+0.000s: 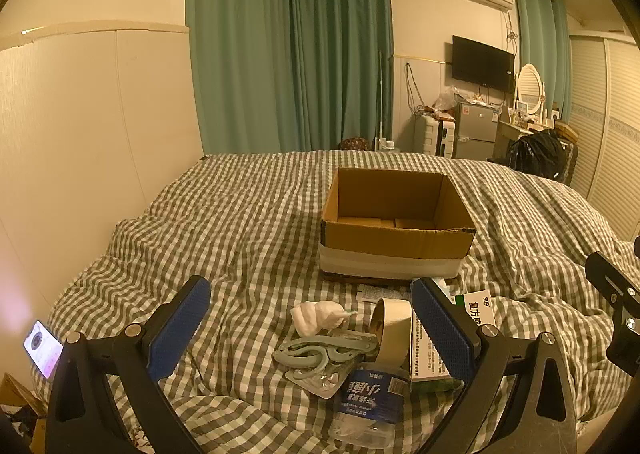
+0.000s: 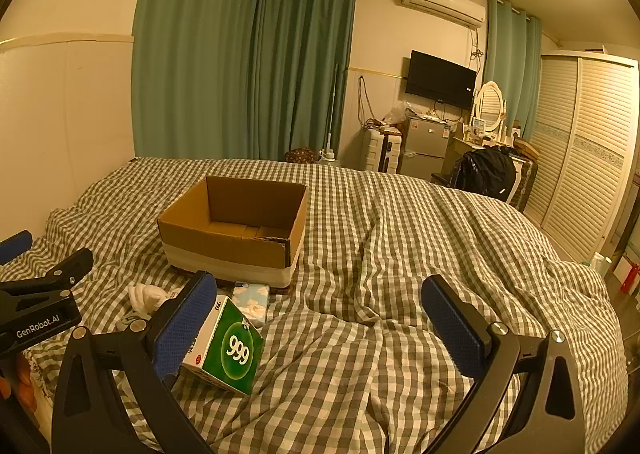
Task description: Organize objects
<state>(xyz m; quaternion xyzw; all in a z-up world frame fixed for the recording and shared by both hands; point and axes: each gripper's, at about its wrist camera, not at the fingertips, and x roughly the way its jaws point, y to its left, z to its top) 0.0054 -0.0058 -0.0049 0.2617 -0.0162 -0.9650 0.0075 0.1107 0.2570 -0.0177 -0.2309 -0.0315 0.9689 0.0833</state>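
Jaws: both grippers spread wide, gripping nothing.
Left gripper [image 1: 310, 328]: low over clutter on the bed [image 1: 248, 214]: scissors [image 1: 320, 352], tape roll [image 1: 394, 328], bottle [image 1: 370, 398].
Cardboard box [image 1: 396, 222]: upright on the bed beyond the clutter, interior bare.
Right gripper [image 2: 320, 324]: over bare bedding, medicine box [image 2: 228, 350] touching its left pad.
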